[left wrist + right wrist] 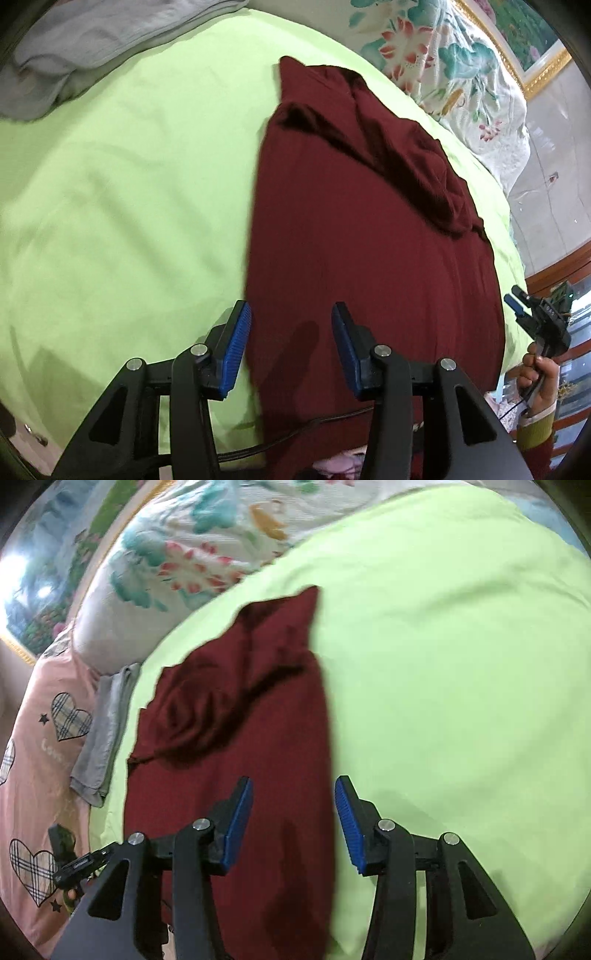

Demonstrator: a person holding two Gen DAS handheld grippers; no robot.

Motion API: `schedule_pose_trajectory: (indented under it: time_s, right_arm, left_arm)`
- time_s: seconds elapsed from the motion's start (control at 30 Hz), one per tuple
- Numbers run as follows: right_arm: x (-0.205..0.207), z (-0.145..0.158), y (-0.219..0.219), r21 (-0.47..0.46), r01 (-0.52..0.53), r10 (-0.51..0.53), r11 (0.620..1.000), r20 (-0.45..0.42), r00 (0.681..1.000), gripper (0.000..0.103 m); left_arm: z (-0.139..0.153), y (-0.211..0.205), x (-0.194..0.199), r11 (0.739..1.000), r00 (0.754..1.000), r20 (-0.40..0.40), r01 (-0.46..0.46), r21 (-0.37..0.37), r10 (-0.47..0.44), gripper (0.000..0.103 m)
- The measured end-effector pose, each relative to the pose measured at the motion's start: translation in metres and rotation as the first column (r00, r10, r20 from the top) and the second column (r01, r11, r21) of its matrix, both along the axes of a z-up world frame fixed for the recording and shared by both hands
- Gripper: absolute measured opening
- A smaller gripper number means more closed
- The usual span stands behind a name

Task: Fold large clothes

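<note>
Maroon garment [369, 240] lies folded lengthwise on the green sheet [129, 203]; crosswise folds likely remain. Left gripper [291, 350] and right gripper [293, 823] hover part-open, empty.

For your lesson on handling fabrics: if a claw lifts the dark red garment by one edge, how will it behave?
The dark red garment would probably droop limply, since it lies creased and folded over itself. It will likely slide and bunch on the smooth green sheet if pushed.

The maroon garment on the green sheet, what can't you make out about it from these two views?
- Left wrist view: the maroon garment has its near hem cut off behind the left gripper.
- Right wrist view: motion blur smears its edges.
- Both views: sleeves and neckline are lost in dark folds.
</note>
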State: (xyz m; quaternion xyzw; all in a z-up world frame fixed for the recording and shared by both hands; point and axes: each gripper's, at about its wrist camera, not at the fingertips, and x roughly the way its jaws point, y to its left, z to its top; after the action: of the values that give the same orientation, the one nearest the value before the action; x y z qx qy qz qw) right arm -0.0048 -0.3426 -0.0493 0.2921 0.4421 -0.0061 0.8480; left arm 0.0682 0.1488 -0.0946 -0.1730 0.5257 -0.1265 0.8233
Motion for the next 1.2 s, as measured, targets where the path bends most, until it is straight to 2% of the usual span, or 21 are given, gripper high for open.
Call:
schedule_pose_trajectory:
  time_s: [0.1, 0.2, 0.3, 0.4, 0.53, 0.57, 0.63, 0.73, 0.77, 0.83, 0.9, 0.97, 1.03, 1.1, 1.2]
  right_arm:
    - [-0.016, -0.012, 0.003, 0.038, -0.032, 0.033, 0.999, -0.034, 0.999, 0.047]
    - [-0.028, -0.020, 0.019, 0.110, -0.107, 0.110, 0.988, -0.025, 0.994, 0.047]
    - [-0.037, -0.026, 0.032, 0.154, -0.167, 0.169, 0.974, -0.003, 0.986, 0.048]
    - [-0.042, -0.029, 0.041, 0.186, -0.204, 0.205, 0.961, 0.011, 0.979, 0.048]
    - [-0.048, -0.031, 0.047, 0.216, -0.219, 0.217, 0.951, 0.035, 0.976, 0.048]
    - [-0.049, -0.031, 0.047, 0.221, -0.218, 0.215, 0.951, 0.039, 0.976, 0.048]
    - [-0.049, -0.033, 0.048, 0.232, -0.224, 0.218, 0.947, 0.049, 0.975, 0.048]
    - [-0.049, -0.037, 0.046, 0.248, -0.243, 0.235, 0.938, 0.062, 0.970, 0.047]
    - [-0.047, -0.038, 0.047, 0.252, -0.253, 0.244, 0.934, 0.066, 0.967, 0.047]
    - [-0.047, -0.039, 0.048, 0.249, -0.272, 0.263, 0.929, 0.071, 0.962, 0.045]
    - [-0.047, -0.040, 0.048, 0.249, -0.287, 0.277, 0.925, 0.076, 0.958, 0.040]
    - [-0.047, -0.044, 0.048, 0.247, -0.290, 0.281, 0.925, 0.069, 0.957, 0.022]
    - [-0.047, -0.047, 0.046, 0.246, -0.283, 0.277, 0.927, 0.058, 0.959, 0.008]
    - [-0.050, -0.045, 0.044, 0.247, -0.279, 0.271, 0.928, 0.068, 0.960, 0.006]
    - [-0.052, -0.037, 0.041, 0.255, -0.288, 0.269, 0.923, 0.108, 0.957, 0.006]
  left_arm:
    - [0.004, 0.019, -0.021, 0.999, 0.999, 0.006, -0.031, -0.007, 0.031, 0.047]
    - [0.013, 0.049, -0.038, 0.998, 0.998, 0.019, -0.063, -0.014, 0.063, 0.048]
    - [0.018, 0.062, -0.051, 1.000, 0.999, 0.015, -0.028, -0.010, 0.028, 0.051]
    - [0.013, 0.057, -0.059, 1.000, 1.000, -0.002, 0.022, -0.017, -0.022, 0.051]
    - [-0.011, 0.025, -0.057, 0.993, 0.992, -0.048, 0.113, -0.034, -0.115, 0.052]
    - [-0.015, 0.019, -0.057, 0.992, 0.990, -0.056, 0.125, -0.029, -0.127, 0.054]
    - [-0.015, 0.007, -0.059, 0.989, 0.988, -0.027, 0.151, -0.005, -0.151, 0.068]
    - [-0.014, -0.005, -0.060, 0.981, 0.981, -0.016, 0.194, -0.005, -0.194, 0.071]
    - [-0.013, -0.009, -0.059, 0.979, 0.979, -0.013, 0.203, 0.000, -0.203, 0.068]
    - [-0.012, -0.016, -0.059, 0.975, 0.975, -0.006, 0.224, 0.006, -0.224, 0.056]
    - [-0.012, -0.018, -0.058, 0.972, 0.972, -0.003, 0.236, -0.005, -0.236, 0.025]
    - [-0.014, -0.021, -0.055, 0.972, 0.972, -0.007, 0.234, -0.020, -0.234, 0.010]
    - [-0.013, -0.024, -0.055, 0.972, 0.972, 0.010, 0.234, -0.009, -0.234, 0.008]
    - [-0.006, -0.028, -0.057, 0.973, 0.972, 0.039, 0.232, 0.003, -0.231, 0.008]
    - [0.008, -0.025, -0.060, 0.976, 0.973, 0.092, 0.216, -0.023, -0.213, 0.007]
